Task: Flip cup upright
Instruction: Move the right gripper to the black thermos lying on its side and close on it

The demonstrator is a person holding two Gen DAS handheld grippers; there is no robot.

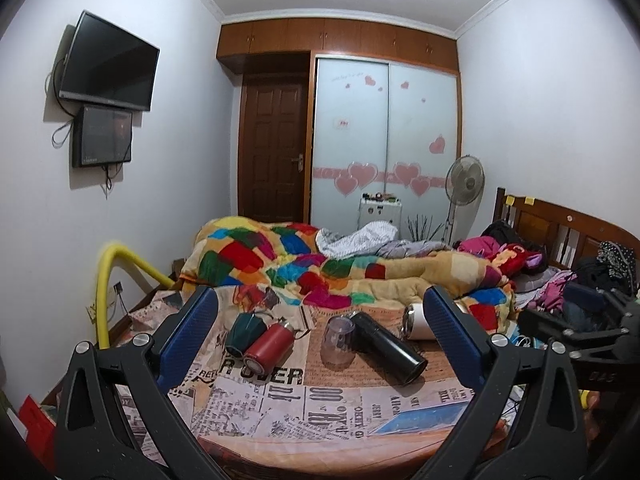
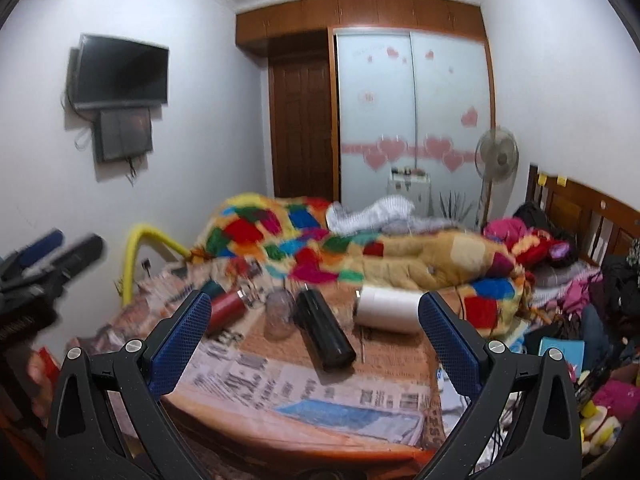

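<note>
Nearest in each view are two blue-padded fingers spread wide with nothing between them: the left gripper (image 1: 320,320) and the right gripper (image 2: 316,320) both hang above the near edge of a round tabletop (image 1: 320,436) covered with a newspaper-print cloth.

On that cloth lie five vessels. One clear plastic cup (image 1: 338,338) stands mouth-down near the middle, its base up. Just right of it, touching or nearly so, one black flask (image 1: 386,346) lies on its side, its end pointing toward the camera. To the left, one red bottle (image 1: 266,346) lies on its side against one dark green cup (image 1: 240,330), which is tipped over as well. To the right, one white tumbler (image 1: 418,326) lies on its side, partly behind the left gripper's right finger.

The right wrist view is blurred; there the clear cup (image 2: 282,314) is only a faint shape beside the black flask (image 2: 324,330), while the white tumbler (image 2: 390,308) shows whole. That view also catches the left gripper at its left edge, and the left view catches the right gripper's body (image 1: 580,328) at its right edge.

Beyond the tabletop lies a bed (image 1: 560,228) under one patchwork quilt (image 1: 280,260). Farther back stand one pedestal fan (image 1: 465,178), a sliding wardrobe with pink hearts (image 1: 386,140) and a brown door (image 1: 274,152). Two dark screens (image 1: 106,64) hang on the left wall.
</note>
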